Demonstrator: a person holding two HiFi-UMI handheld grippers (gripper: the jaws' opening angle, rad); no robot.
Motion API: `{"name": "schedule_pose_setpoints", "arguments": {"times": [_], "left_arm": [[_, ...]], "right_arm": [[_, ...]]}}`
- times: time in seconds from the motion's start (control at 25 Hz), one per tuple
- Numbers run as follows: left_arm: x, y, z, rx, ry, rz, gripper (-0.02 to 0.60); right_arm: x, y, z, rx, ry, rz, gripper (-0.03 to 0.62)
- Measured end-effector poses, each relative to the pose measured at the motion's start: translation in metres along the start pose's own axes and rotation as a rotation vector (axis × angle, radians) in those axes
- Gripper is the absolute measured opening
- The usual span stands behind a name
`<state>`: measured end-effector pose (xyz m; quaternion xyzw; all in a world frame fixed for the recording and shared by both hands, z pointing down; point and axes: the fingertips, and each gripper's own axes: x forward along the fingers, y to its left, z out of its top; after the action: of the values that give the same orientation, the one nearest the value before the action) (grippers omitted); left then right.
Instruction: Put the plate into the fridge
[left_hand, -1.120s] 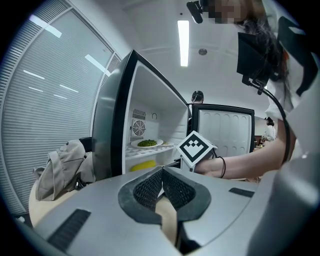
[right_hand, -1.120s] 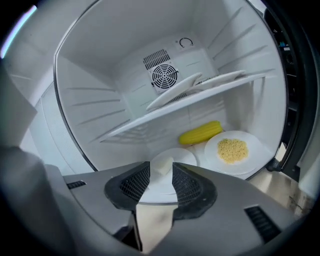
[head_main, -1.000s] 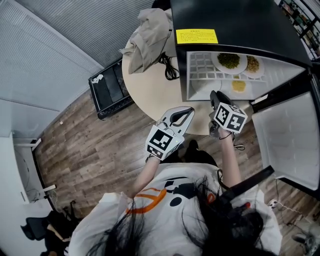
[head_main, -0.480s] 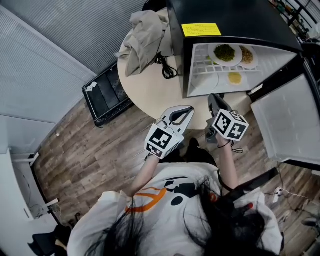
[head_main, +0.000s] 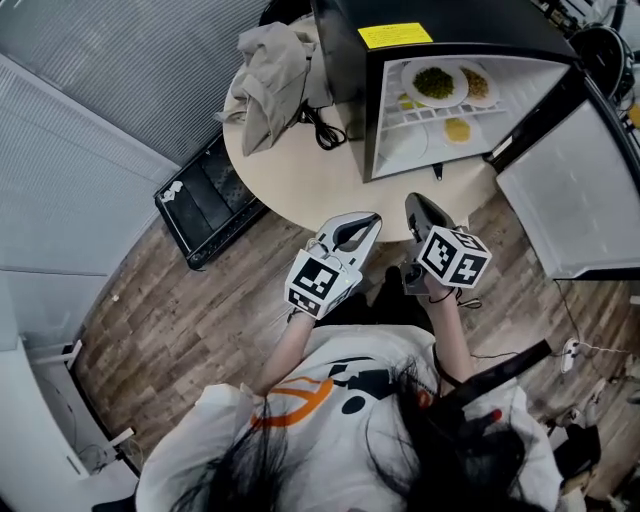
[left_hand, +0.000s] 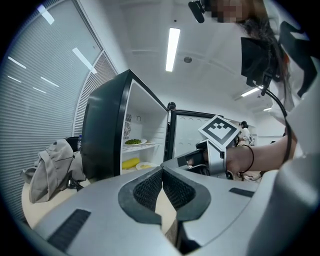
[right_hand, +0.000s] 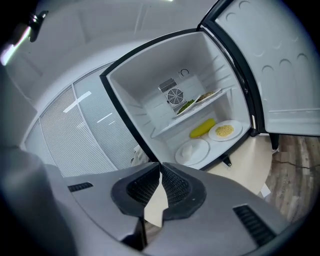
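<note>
Quick count for you: one fridge, standing at the far right edge of the round table with its door swung wide open, and four plates, all of them inside it. Neither tool is carrying one.

- Upper shelf: the greens plate, with the brownish plate just beside it.
- Fridge floor: the white plate at the front lip with a pale lump on it (can't tell what), and the grain plate just beside it.
- One corn cob lies behind those two.

Also on the table: one cloth heaped at the far left edge and one cable between it and the fridge.

Now your tools. Your right gripper hangs over the near edge of the table, pointing at the open fridge but well clear of the plates. Its jaws have just been closing and the pads now meet at the tips, clenched on nothing. Your left gripper sits just beside it at the same near edge. Its jaws are pressed together too, with nothing between them, and it touches nothing.
</note>
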<state>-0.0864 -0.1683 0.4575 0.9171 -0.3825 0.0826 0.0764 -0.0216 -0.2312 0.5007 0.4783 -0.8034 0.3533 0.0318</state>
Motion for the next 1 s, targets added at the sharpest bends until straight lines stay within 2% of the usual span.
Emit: {"name": "schedule_pose_setpoints", "arguments": {"times": [0.28, 0.52, 0.76, 1.0], "left_arm": [[-0.002, -0.016, -0.002, -0.011, -0.016, -0.048, 0.009], [0.007, -0.026, -0.003, -0.024, -0.015, -0.054, 0.009], [0.020, -0.047, -0.001, -0.032, -0.005, -0.032, 0.009], [0.027, -0.089, -0.005, -0.032, 0.013, -0.006, 0.009]], "right_arm": [[-0.022, 0.004, -0.012, 0.005, 0.000, -0.025, 0.028], [-0.042, -0.006, -0.015, 0.025, -0.004, -0.038, 0.025], [-0.064, -0.024, -0.015, 0.038, 0.008, -0.028, 0.025], [-0.104, -0.041, -0.022, 0.043, 0.021, 0.003, 0.021]]}}
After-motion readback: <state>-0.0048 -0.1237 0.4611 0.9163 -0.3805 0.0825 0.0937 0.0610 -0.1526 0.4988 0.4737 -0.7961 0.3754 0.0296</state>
